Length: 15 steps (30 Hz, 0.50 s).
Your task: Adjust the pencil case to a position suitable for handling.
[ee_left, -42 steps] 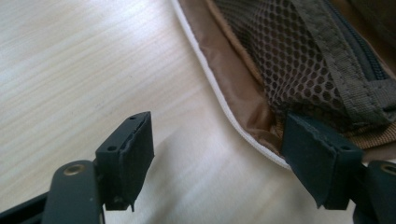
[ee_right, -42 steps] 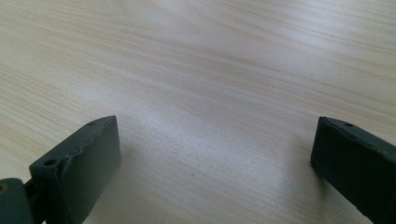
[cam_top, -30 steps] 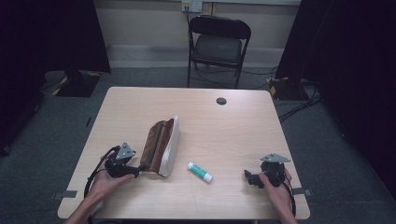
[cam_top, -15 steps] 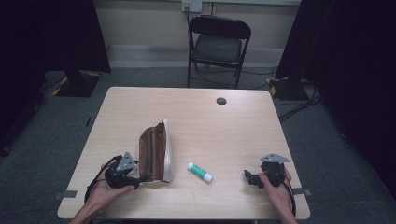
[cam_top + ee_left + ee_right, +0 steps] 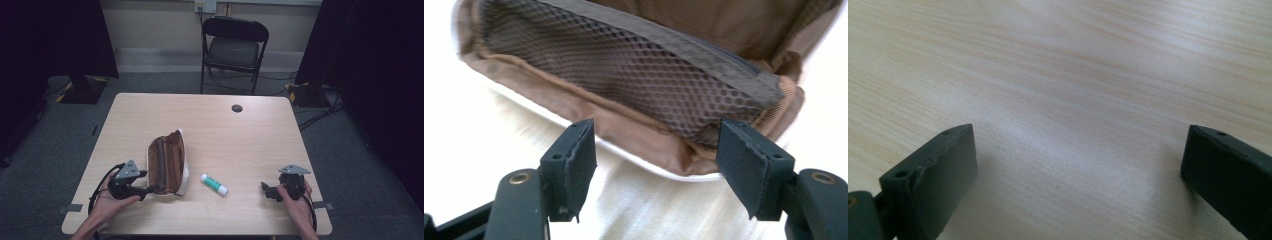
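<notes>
Lengthwise, the pouch (image 5: 167, 162) runs away from the wide-open left tool (image 5: 152, 189).

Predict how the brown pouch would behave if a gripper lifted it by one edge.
The brown pouch looks like soft fabric with a mesh pocket, so it would probably sag and fold. It seems light for its size. Its woven edge likely grips well in the left gripper.

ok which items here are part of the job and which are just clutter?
In the job:
- brown pouch, open, mesh lining showing
- left gripper, jaws open at the pouch's near edge
- green-and-white tube, beside the pouch, likely next

Lying about:
- right gripper, open over bare table
- folding chair
</notes>
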Each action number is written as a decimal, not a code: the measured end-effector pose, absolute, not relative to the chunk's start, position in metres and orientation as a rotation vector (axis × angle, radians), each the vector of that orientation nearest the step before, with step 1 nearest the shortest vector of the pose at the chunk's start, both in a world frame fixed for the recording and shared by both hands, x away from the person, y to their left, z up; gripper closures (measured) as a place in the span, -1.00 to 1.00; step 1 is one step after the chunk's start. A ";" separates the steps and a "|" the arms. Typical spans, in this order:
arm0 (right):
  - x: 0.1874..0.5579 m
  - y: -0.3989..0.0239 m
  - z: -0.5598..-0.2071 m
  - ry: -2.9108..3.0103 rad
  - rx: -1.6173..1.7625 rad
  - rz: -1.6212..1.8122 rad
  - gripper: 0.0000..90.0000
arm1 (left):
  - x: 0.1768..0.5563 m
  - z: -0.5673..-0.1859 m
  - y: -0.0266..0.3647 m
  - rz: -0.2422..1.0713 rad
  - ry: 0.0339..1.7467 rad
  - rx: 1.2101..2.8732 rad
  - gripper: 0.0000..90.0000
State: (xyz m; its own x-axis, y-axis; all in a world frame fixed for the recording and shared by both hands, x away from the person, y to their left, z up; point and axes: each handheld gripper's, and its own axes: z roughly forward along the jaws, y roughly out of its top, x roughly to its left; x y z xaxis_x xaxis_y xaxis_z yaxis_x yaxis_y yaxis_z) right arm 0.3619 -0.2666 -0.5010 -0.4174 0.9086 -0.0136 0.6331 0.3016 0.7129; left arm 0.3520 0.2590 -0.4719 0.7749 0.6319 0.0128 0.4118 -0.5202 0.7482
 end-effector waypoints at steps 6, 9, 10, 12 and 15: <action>0.362 -0.266 -0.501 2.160 1.372 0.893 -1.00 | 0.366 -0.466 0.266 0.412 0.820 2.142 -0.24; 0.363 -0.266 -0.501 2.162 1.373 0.892 -1.00 | 0.381 -0.466 0.267 0.411 0.868 2.147 -0.23; 0.363 -0.266 -0.501 2.162 1.373 0.892 -1.00 | 0.386 -0.466 0.268 0.425 0.880 2.149 -0.21; 0.363 -0.266 -0.501 2.163 1.372 0.892 -1.00 | 0.397 -0.469 0.266 0.431 0.917 2.129 -0.21; 0.363 -0.266 -0.501 2.164 1.372 0.892 -1.00 | 0.414 -0.473 0.263 0.449 0.952 2.154 -0.24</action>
